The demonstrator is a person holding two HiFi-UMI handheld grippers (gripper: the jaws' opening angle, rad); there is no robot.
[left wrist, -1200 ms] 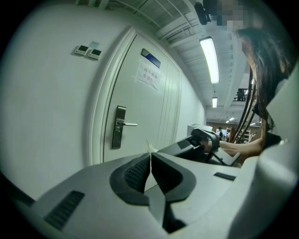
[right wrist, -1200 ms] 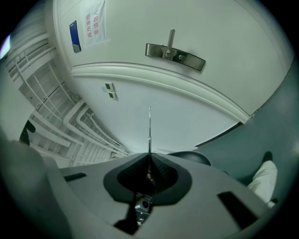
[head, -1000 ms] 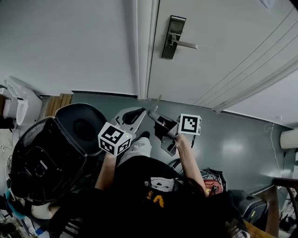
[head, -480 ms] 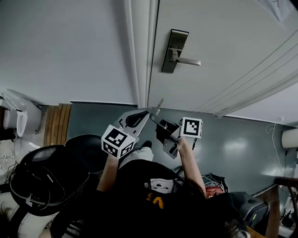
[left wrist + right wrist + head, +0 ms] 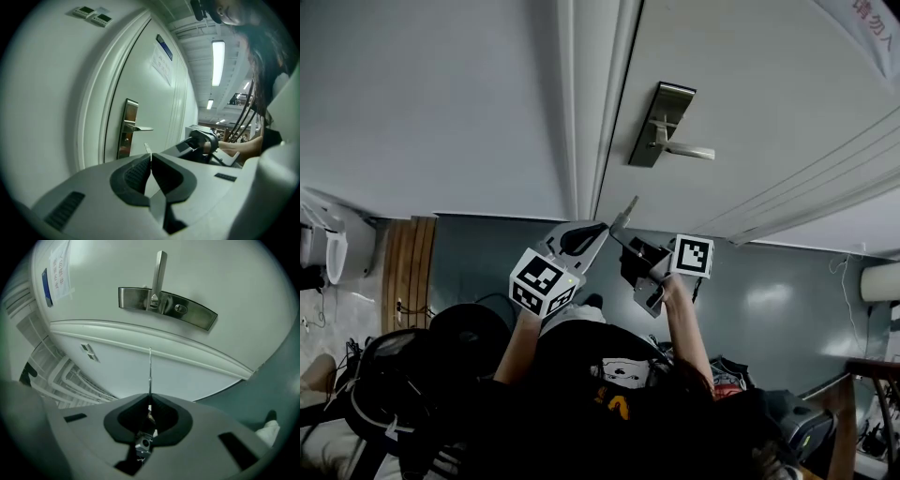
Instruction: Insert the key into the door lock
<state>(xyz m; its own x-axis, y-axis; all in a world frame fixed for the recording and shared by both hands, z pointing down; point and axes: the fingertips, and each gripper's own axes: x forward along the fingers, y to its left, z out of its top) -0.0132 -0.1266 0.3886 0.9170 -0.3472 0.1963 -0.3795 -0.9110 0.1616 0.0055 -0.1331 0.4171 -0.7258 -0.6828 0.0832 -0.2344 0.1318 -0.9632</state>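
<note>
Here, right claw pinching key, pointed forward

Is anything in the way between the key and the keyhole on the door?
Nothing I can see. The key sticks out of the right gripper, and only open space lies between its tip and the keyhole. The handle points away from that path.

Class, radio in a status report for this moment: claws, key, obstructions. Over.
Right claw shut on thin silver metal key. Left claw shut, empty. Key short of brushed-steel door lock. Nothing between them.
</note>
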